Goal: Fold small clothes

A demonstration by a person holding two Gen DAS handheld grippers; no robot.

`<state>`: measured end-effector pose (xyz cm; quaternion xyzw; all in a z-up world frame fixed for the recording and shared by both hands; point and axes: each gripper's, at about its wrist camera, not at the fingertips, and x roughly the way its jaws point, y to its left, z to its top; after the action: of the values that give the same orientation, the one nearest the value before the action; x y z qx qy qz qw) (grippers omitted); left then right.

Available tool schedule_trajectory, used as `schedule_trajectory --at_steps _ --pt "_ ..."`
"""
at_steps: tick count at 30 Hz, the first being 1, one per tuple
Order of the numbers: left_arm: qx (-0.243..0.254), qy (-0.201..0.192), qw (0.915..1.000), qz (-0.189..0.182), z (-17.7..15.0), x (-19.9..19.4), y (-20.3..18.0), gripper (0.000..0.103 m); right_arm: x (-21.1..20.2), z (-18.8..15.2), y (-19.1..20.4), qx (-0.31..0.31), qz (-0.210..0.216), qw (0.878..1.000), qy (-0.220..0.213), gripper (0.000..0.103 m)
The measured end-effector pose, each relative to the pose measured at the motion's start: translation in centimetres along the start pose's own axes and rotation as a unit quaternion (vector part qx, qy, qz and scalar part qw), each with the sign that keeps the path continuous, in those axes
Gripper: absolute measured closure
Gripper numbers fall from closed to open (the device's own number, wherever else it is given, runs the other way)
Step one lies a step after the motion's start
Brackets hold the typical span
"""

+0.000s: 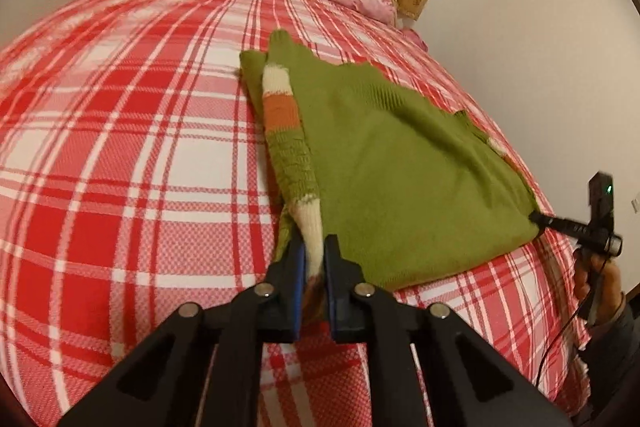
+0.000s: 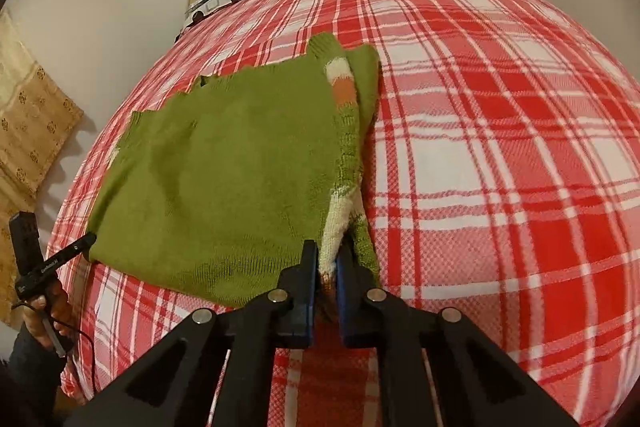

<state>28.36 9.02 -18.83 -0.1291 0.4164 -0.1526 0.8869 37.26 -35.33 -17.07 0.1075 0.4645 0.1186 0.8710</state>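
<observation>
Left wrist view: the left gripper (image 1: 314,259) is seen nearly closed on the cream end of a striped sleeve (image 1: 286,147), which is laid along the side of the green sweater (image 1: 400,167) spread flat on the checked bedspread (image 1: 120,147). The right gripper (image 2: 326,263) is likewise shown pinched on cream knit at the near edge. A sleeve is judged folded in and the body fold left; ribbed, soft, limp knit is seen.
</observation>
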Motion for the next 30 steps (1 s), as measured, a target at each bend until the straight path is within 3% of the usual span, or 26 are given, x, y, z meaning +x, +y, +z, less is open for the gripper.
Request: schedule_trajectory --at_steps 2,3,5,6,7,9,13,15,18,22,25,28,30 --pt "0.011 -0.017 0.9996 0.018 -0.1 -1.2 -0.2 0.090 -1.4 0.7 0.5 -0.013 -0.054 0.998 -0.024 0.083" --pt "0.016 -0.031 0.9990 0.029 0.1 -1.8 -0.3 0.088 -2.1 1.2 0.9 -0.018 -0.076 0.996 -0.039 0.070" --pt "0.025 -0.053 0.9971 0.049 0.7 -2.5 -0.6 0.087 -3.1 2.4 2.0 -0.023 -0.061 0.996 -0.067 0.053" --pt "0.024 -0.058 0.9965 0.056 1.0 -2.5 -0.7 0.080 -3.1 3.0 2.8 -0.027 -0.043 0.996 -0.074 0.048" --pt "0.018 -0.058 0.9968 0.052 1.5 -2.2 -0.7 0.071 -2.9 3.6 3.7 -0.036 -0.039 0.996 -0.075 0.048" --pt "0.014 -0.052 0.9969 0.057 2.0 -1.2 -1.1 0.064 -1.8 4.8 6.2 -0.061 -0.031 0.994 -0.081 0.048" --pt "0.019 -0.008 0.9972 0.072 1.4 1.5 -1.8 0.064 2.3 6.0 10.8 -0.091 0.020 0.994 -0.048 0.048" --pt "0.021 0.025 0.9957 0.086 0.3 2.9 -1.7 0.063 5.0 5.3 13.7 -0.137 0.007 0.990 -0.014 0.048" --pt "0.045 0.016 0.9940 0.099 -0.6 2.3 -2.1 0.061 8.6 3.6 14.7 -0.171 -0.043 0.984 0.041 0.048" --pt "0.043 0.010 0.9956 0.082 -1.1 1.5 -1.9 0.061 6.4 3.6 16.2 -0.171 -0.077 0.982 -0.016 0.047" --pt "0.017 0.005 0.9974 0.069 -1.2 0.6 -1.3 0.060 5.1 3.7 20.0 -0.198 0.028 0.979 -0.051 0.047" --pt "-0.006 -0.028 0.9966 0.077 -1.2 -1.3 -0.6 0.060 7.6 3.0 23.2 -0.207 0.129 0.970 0.003 0.047" --pt "-0.007 -0.048 0.9947 0.090 -1.4 -2.6 -0.1 0.055 10.2 1.4 24.6 -0.215 0.137 0.966 0.048 0.046"
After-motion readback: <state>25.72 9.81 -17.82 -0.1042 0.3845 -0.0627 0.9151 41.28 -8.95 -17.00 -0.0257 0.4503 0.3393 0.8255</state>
